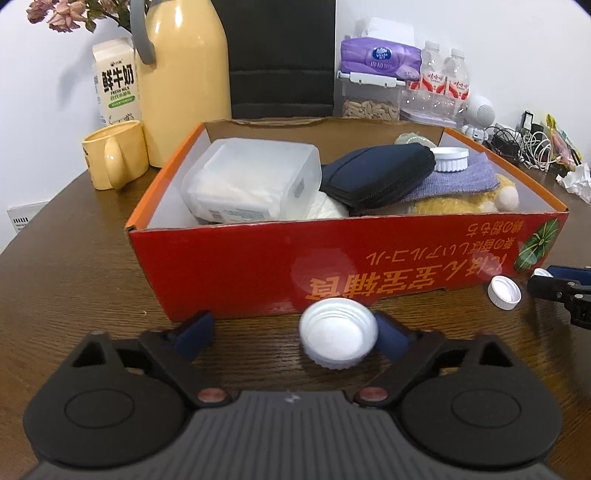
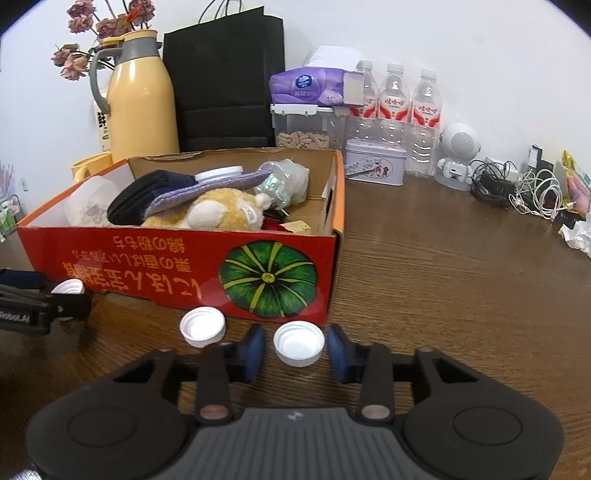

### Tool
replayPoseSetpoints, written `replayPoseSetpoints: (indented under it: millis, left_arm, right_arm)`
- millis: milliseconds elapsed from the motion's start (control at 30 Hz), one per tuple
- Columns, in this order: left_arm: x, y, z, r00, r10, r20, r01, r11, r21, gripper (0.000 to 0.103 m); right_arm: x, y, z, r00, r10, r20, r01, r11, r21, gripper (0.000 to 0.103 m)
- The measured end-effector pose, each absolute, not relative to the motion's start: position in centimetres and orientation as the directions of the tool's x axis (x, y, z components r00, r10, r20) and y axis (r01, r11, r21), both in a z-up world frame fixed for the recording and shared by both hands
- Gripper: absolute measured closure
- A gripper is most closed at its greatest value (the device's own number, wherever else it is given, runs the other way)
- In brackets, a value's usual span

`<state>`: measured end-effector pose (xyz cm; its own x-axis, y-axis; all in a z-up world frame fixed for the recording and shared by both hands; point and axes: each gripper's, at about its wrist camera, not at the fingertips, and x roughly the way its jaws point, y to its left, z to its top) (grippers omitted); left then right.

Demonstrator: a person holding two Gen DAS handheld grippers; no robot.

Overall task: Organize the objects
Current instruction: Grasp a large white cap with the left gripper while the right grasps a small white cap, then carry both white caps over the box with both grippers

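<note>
The left tongs [image 1: 293, 330] stand open over the dark wooden table [image 1: 74, 266], pointing downward toward the red box [image 1: 236, 266]. A white cap [image 1: 339, 338] lies open side up between their fingers, against the right-hand pad and well clear of the left-hand one. The right tongs [image 2: 295, 343] point downward the same way and are set narrowly around a second cap [image 2: 299, 343]. A slit of table shows at the left-hand pad, so they are not yet clamped; whether the other pad touches is hard to tell. A third cap [image 2: 202, 326] lies on the table between the two tools, just in front of the box. Behind the box, against a white wall, stand a milk carton [image 1: 117, 83], yellow mug [image 1: 114, 158], yellow flask [image 1: 184, 74], black bag [image 2: 225, 81], tissue pack [image 2: 314, 86], water bottles [image 2: 395, 96] and a tangle of cables [image 2: 524, 188]. The box's contents overlap, half hidden; the fisheye edges cut off the flask and the flowers [image 1: 61, 14]
</note>
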<state>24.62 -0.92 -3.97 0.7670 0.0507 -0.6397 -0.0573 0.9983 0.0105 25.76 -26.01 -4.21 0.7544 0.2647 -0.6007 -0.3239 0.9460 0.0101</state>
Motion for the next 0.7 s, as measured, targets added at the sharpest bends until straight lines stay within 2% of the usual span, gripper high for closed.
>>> replayPoseSetpoints:
  millis: [33,67,100,467,700]
  left_arm:
    - [24.4,-1.0,-3.9,0.772,0.054,-0.633,-0.058,0.998,0.014,0.035]
    - [24.1,-1.2,-3.8,0.778,0.052,-0.627,-0.054,0.998,0.016,0.044]
    - [23.9,-1.3,-3.7,0.782,0.043,-0.621,-0.044,0.999,0.013,0.061]
    - [22.3,-2.1,-3.3,0.802,-0.020,-0.596,0.029,1.000,0.005,0.062]
    - [20.5,-2.7,-2.3,0.827,-0.061,-0.560,0.070,0.998,-0.006,0.062]
  right_arm:
    - [25.7,-25.9,-4.2,0.756,0.264,-0.599,-0.325,0.946,0.006,0.075]
    - [25.6,-25.9,-4.2,0.757,0.261,-0.598,-0.325,0.946,0.001,0.075]
    - [25.5,-25.8,-4.2,0.758,0.260,-0.598,-0.327,0.945,-0.004,0.076]
    - [23.9,-25.3,-3.7,0.787,0.252,-0.563,-0.336,0.940,-0.049,0.076]
    - [22.0,-25.3,-2.3,0.822,0.275,-0.498,-0.339,0.940,-0.039,0.076]
